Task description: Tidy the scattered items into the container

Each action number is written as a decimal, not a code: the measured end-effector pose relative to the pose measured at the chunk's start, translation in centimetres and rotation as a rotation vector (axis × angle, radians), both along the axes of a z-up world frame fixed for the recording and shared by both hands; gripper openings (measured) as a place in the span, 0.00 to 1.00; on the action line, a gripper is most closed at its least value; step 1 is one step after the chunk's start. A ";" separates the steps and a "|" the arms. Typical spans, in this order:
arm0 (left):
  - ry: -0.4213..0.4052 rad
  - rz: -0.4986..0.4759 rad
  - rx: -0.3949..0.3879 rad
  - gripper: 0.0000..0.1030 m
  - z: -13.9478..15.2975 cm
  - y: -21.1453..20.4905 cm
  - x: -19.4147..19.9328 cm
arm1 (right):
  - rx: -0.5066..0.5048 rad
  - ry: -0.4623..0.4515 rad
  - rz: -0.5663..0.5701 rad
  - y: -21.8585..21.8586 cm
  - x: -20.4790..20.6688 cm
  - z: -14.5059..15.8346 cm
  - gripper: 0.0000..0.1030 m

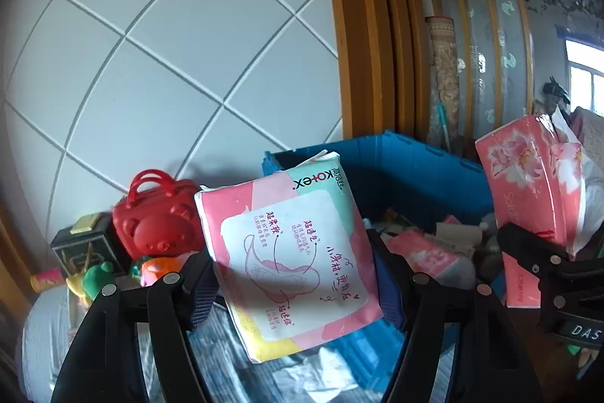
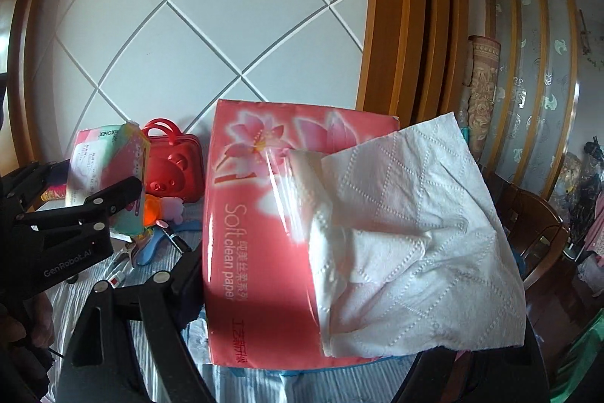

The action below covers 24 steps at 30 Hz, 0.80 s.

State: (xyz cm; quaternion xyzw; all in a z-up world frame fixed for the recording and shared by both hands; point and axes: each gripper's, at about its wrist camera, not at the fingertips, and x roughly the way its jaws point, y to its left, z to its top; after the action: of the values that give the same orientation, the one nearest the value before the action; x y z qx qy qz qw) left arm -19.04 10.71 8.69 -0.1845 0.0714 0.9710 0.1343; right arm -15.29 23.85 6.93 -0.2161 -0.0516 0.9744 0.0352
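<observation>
Our left hand-held gripper (image 1: 290,274) clamps a pad pack (image 1: 287,252), our right (image 2: 362,297) a tissue pack (image 2: 256,214); bin (image 1: 415,169) part-filled, red case (image 1: 158,218) and toys (image 1: 94,274) remain.

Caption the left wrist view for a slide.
Left tool holds a pad pack before the blue bin; right tool carries a tissue pack.

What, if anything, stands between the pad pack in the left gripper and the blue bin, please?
Nothing visible does. The pad pack, held in the left gripper, hangs just in front of the blue bin; the bin's open top beyond it shows only items already inside.
</observation>
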 end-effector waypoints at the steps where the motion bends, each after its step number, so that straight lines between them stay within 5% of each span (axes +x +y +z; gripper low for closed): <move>1: 0.005 -0.003 0.002 0.67 0.1 1.3 0.1 | 0.004 0.003 -0.001 1.2 0.2 0.2 0.81; 11: -0.024 0.000 0.001 0.68 -0.3 11.0 -1.7 | 0.023 0.004 -0.007 10.8 -0.4 0.7 0.81; 24: -0.040 -0.004 -0.057 0.68 0.7 15.8 -6.4 | -0.010 -0.011 -0.042 16.4 -3.3 1.4 0.81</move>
State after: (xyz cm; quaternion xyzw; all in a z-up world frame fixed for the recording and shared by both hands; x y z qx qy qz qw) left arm -25.43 26.50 9.34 -0.2075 0.0969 0.9644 0.1322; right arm -18.59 40.24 8.35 -0.2227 -0.0423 0.9724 0.0543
